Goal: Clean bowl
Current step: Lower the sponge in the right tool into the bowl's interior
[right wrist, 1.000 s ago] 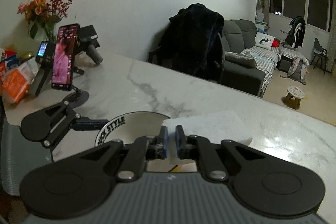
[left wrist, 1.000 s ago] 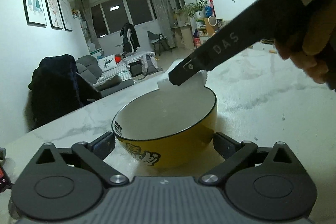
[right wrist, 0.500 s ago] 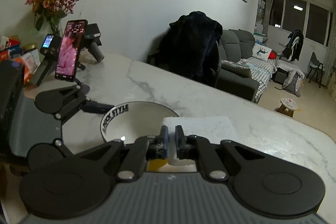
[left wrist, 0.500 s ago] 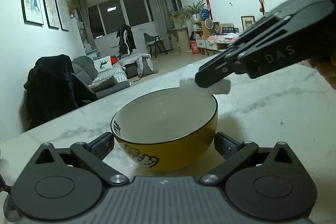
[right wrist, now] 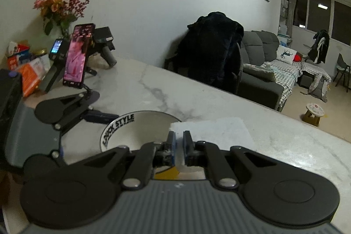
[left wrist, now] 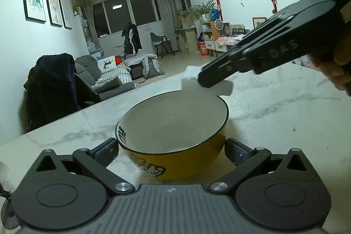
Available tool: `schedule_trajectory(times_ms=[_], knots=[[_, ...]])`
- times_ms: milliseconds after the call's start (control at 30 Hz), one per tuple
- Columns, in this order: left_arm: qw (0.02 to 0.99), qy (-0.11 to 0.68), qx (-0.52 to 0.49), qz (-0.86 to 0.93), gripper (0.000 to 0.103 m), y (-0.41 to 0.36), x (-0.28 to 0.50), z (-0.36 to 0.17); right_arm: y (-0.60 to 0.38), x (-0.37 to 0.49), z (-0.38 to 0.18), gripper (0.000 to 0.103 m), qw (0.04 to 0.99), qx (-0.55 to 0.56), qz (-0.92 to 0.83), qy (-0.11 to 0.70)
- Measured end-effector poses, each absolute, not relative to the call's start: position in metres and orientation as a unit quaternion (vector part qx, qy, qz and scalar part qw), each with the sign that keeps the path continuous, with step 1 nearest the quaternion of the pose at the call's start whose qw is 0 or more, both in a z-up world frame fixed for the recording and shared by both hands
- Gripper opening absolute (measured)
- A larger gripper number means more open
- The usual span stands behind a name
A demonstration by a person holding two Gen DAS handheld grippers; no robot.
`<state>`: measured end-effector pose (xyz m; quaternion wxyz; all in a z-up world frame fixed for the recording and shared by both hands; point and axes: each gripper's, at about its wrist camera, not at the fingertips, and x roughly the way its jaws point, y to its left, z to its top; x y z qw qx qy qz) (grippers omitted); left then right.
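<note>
One marble worktop (left wrist: pixel 274 115) carries everything. On it sits the yellow bowl (left wrist: pixel 173 139), flanked by the left tool (left wrist: pixel 172 151), spread wide, pads just beside its sides. Above the far rim, the right tool (right wrist: pixel 178 144) pinches a white cloth (right wrist: pixel 210 131). A phone on a stand (right wrist: pixel 76 56) and flowers (right wrist: pixel 61 6) stand well apart.
</note>
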<state>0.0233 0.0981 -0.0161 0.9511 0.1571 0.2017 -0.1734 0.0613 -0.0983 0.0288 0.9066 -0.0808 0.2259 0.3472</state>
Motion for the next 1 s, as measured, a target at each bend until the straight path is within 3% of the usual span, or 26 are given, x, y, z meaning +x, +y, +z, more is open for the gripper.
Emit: schedule_trajectory(times_ms=[1000], knots=[[0.951,0.204,0.153,-0.176,0.102,0.088,0.02,-0.019,-0.101,0.063,0.028,0.007,0.902,-0.058,0.362,0.228]])
